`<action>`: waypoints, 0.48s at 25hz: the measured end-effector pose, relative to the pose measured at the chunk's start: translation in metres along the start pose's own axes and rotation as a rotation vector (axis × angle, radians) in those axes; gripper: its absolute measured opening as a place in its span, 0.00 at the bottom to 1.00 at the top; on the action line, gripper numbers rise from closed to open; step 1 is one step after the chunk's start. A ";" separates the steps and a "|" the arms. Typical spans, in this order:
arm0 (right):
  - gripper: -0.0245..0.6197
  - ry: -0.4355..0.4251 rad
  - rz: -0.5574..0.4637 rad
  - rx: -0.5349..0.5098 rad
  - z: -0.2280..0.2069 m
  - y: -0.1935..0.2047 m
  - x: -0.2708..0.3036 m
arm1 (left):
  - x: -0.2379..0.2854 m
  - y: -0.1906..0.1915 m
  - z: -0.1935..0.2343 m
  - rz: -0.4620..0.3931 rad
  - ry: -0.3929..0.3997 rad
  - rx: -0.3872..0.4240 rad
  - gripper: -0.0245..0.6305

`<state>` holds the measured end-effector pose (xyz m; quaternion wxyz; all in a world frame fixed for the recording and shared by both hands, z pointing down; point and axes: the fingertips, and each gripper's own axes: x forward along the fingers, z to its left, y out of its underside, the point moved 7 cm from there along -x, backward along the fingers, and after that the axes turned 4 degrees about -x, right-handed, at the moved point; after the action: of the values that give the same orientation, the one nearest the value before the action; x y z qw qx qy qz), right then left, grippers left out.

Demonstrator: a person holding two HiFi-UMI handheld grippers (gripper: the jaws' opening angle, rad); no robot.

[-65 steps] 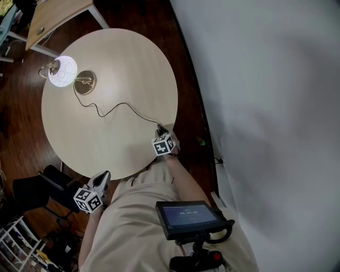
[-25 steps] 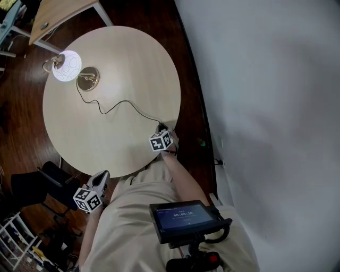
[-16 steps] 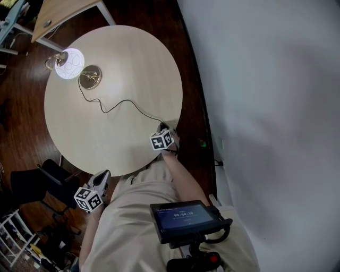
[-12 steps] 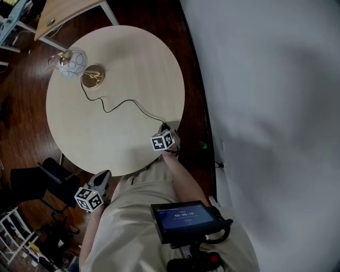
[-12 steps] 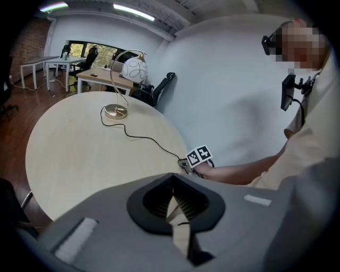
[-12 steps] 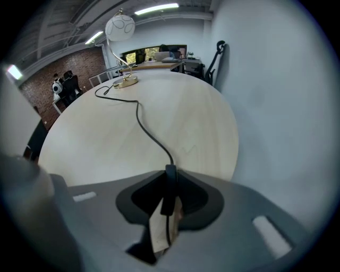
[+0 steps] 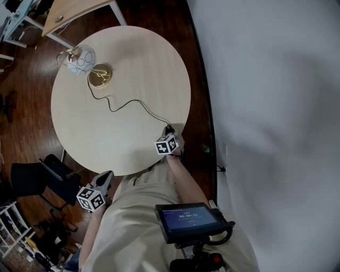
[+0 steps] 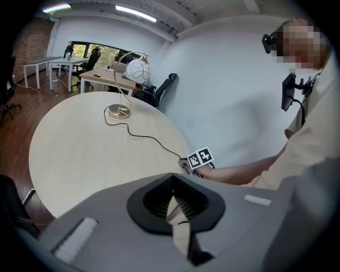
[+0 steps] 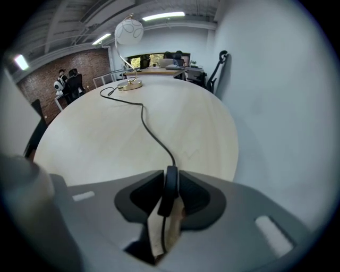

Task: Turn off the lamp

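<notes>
Two grippers, one unlit lamp point(image 7: 81, 60) at the far left rim of a round table point(image 7: 138, 58).

At the near rim the right gripper point(image 7: 169, 130) points steeply down, its jaws clenched on the inline switch point(image 9: 170, 188) of the black cord point(image 7: 127, 102); they have just been easing a little wider, the switch between the pads and touching both. The cord snakes across the pale wooden top to the lamp's brass base point(image 7: 99, 75), beside which the white globe shade hangs dark. The left gripper point(image 7: 104, 179) hangs off the table by the person's thigh, jaws pressed together on nothing. Dark wood floor point(image 7: 26, 106) surrounds the table, a white wall point(image 7: 265, 106) runs along the right, a desk point(image 7: 79, 8) stands beyond the lamp, and a black chair point(image 7: 37, 178) sits near the left gripper.
</notes>
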<state>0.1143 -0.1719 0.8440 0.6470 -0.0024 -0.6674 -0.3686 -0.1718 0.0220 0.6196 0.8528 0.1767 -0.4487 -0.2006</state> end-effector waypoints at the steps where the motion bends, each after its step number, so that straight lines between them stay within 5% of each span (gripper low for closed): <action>1: 0.22 0.003 -0.008 -0.009 0.001 0.001 -0.001 | 0.000 0.000 0.000 0.001 0.001 0.001 0.01; 5: 0.36 -0.002 -0.037 0.014 0.001 0.007 -0.010 | -0.001 0.002 -0.001 0.003 0.003 0.003 0.02; 12: 0.36 -0.014 -0.082 0.048 -0.006 0.024 -0.034 | -0.006 0.010 -0.001 0.011 -0.012 0.000 0.02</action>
<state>0.1370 -0.1409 0.8254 0.6264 0.0380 -0.6803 -0.3787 -0.1723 0.0337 0.6196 0.8511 0.1730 -0.4549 -0.1969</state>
